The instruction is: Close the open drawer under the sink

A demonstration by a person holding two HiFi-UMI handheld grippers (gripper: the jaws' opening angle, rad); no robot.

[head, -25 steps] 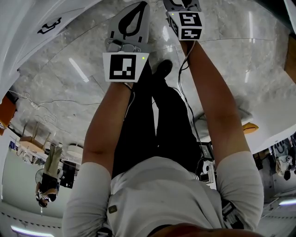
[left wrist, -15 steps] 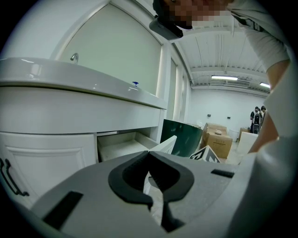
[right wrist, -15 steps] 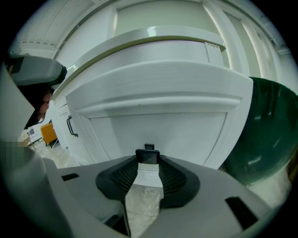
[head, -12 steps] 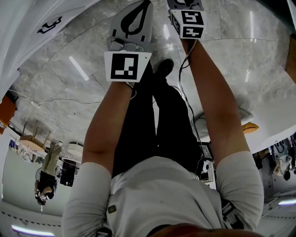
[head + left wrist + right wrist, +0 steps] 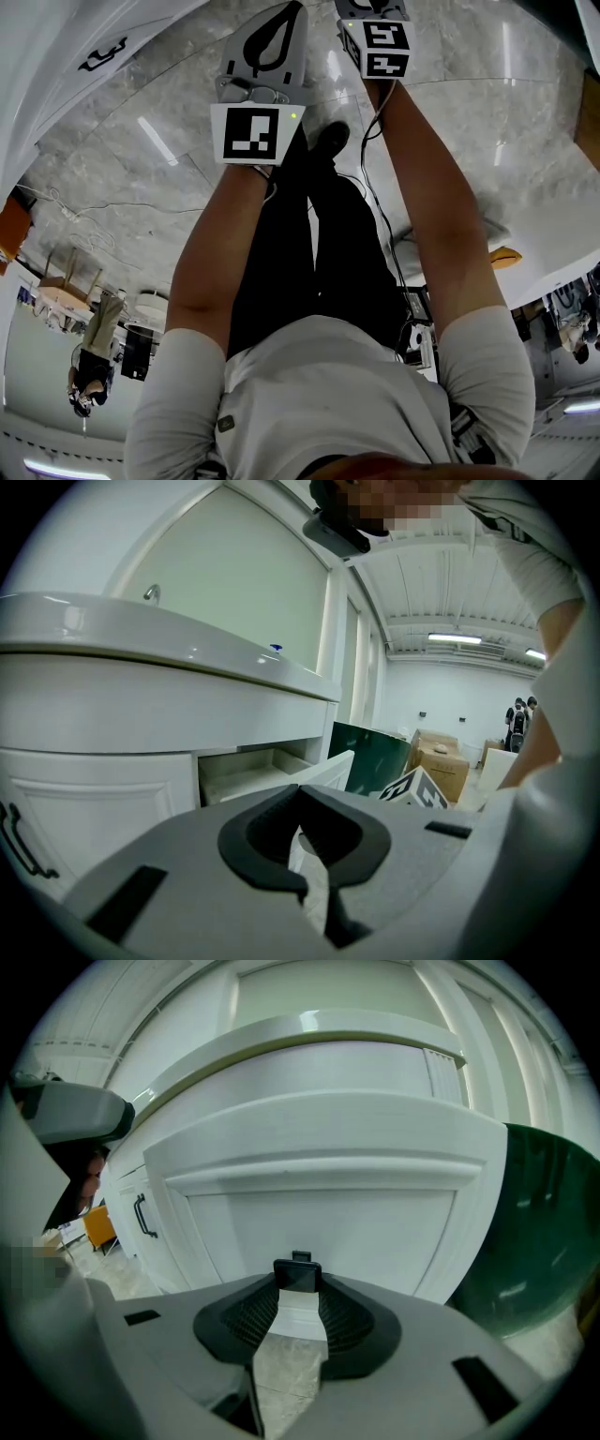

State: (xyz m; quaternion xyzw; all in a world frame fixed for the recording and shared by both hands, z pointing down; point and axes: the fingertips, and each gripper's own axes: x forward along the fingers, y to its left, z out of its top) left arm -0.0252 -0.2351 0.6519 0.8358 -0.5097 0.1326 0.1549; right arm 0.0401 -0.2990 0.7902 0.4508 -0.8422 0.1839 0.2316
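Right gripper (image 5: pixel 298 1288) jaws just closed onto small black handle (image 5: pixel 297 1273) of white panelled drawer front (image 5: pixel 319 1213); I judge push-in next. Left gripper (image 5: pixel 301 797) jaws together, empty.

Pale short-sleeved shirt (image 5: pixel 328 384), black trousers (image 5: pixel 281 272), black shoe (image 5: pixel 330 139), grey left gripper (image 5: pixel 300 794) and right gripper (image 5: pixel 298 1279), black-and-white marker cubes (image 5: pixel 256 134).

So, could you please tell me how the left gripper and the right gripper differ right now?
The left gripper has its tongs shut tip to tip on nothing; the right gripper has its tongs closed on the black drawer handle. The left gripper hangs apart from the open drawer, looking at it from the side; the right gripper faces the drawer front squarely. Both point towards the white vanity.
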